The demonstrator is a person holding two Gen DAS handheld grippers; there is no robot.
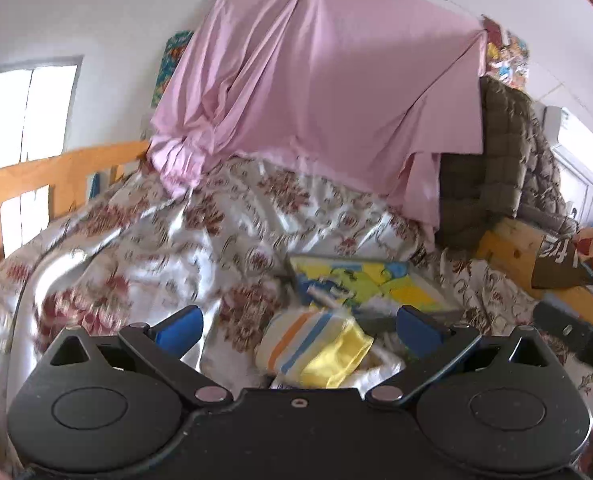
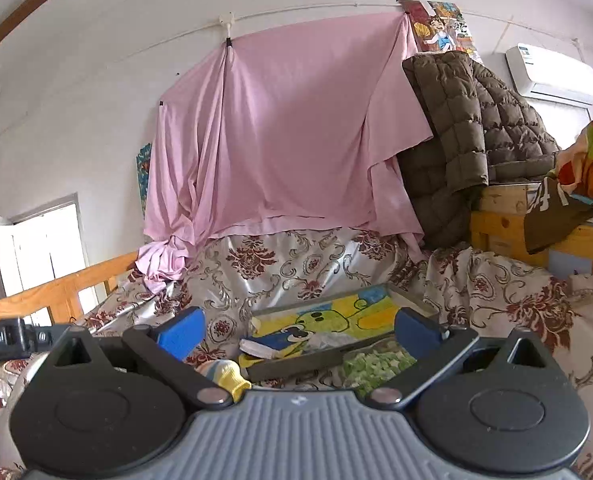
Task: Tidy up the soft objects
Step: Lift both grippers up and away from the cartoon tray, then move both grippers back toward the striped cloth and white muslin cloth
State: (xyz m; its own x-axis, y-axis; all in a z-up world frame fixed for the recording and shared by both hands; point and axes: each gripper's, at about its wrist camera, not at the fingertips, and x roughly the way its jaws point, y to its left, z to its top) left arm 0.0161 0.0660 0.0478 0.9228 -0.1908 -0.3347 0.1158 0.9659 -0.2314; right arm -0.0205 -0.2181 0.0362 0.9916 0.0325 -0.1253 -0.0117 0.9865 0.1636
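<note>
Gaping left gripper [image 1: 299, 330] frames a soft striped pouch [image 1: 314, 354].

Beyond the jaws a pink sheet [image 2: 280, 128] hangs on the wall; right of it a brown quilted jacket [image 2: 472, 128], an air conditioner [image 2: 552, 76] above; far left, a wooden rail [image 1: 44, 176].

A striped soft toy [image 1: 314, 350] — white with orange and blue bands and a yellow end — lies on its side on the bed's floral cover, just beside a tray holding a blue-and-white soft item [image 2: 270, 345].
</note>
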